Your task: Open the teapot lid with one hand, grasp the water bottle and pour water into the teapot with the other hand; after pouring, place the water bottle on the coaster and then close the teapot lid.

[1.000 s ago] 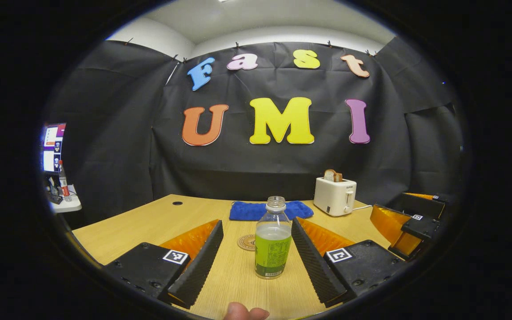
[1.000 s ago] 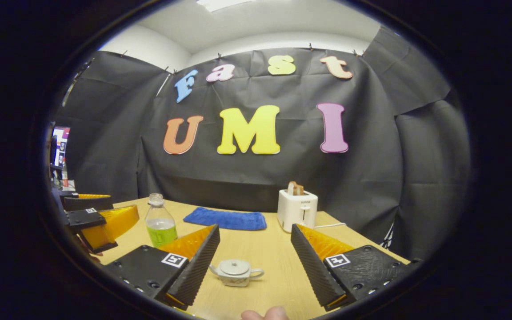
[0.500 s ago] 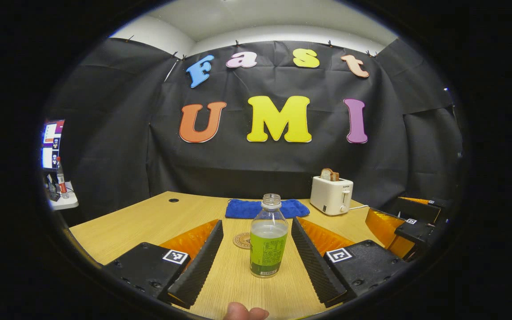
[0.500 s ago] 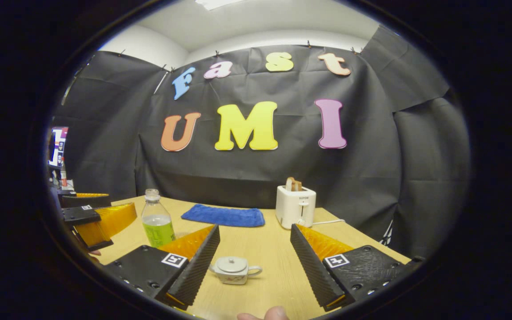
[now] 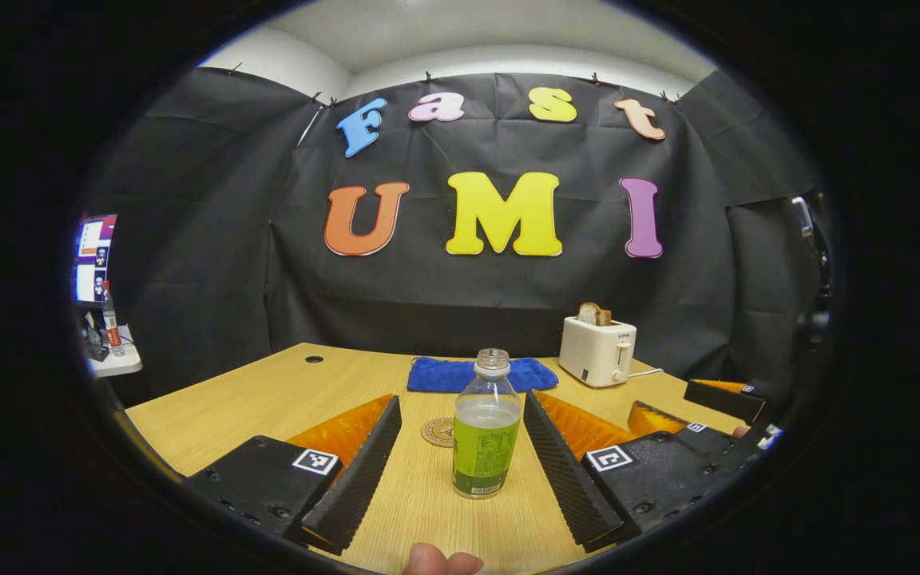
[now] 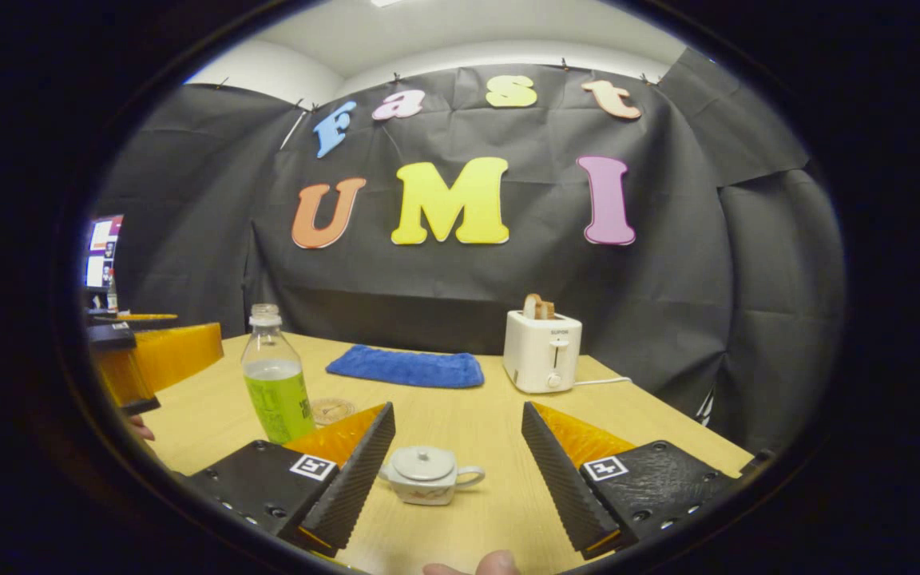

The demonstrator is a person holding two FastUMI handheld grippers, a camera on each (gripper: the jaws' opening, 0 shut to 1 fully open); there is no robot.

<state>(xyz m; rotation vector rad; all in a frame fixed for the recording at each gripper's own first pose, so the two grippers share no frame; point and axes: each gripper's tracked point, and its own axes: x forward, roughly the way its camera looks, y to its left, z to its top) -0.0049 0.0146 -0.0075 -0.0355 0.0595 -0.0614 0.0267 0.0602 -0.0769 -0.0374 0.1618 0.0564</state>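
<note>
On the light wooden table (image 5: pixel 268 399), a clear plastic water bottle with a green label and no cap (image 5: pixel 485 427) is seen standing upright in the left gripper view, between the two fingers of the left gripper (image 5: pixel 460 471). The jaws are held wide apart and neither finger touches the bottle. A round wooden coaster (image 5: pixel 439 432) lies just behind the bottle, to its left. Farther back, a blue folded cloth (image 5: pixel 480 374) is laid flat, and a white toaster holding a slice of bread (image 5: pixel 598 350) stands to its right.

In the right gripper view, a small white ceramic teapot with its lid on (image 6: pixel 430 474) is seen resting on the table between the fingers of the right gripper (image 6: pixel 456 471), nearer the left finger. These jaws are likewise spread apart, with nothing clamped. The bottle is seen at the left, beyond the left finger, and the other gripper is visible at the far left edge.
</note>
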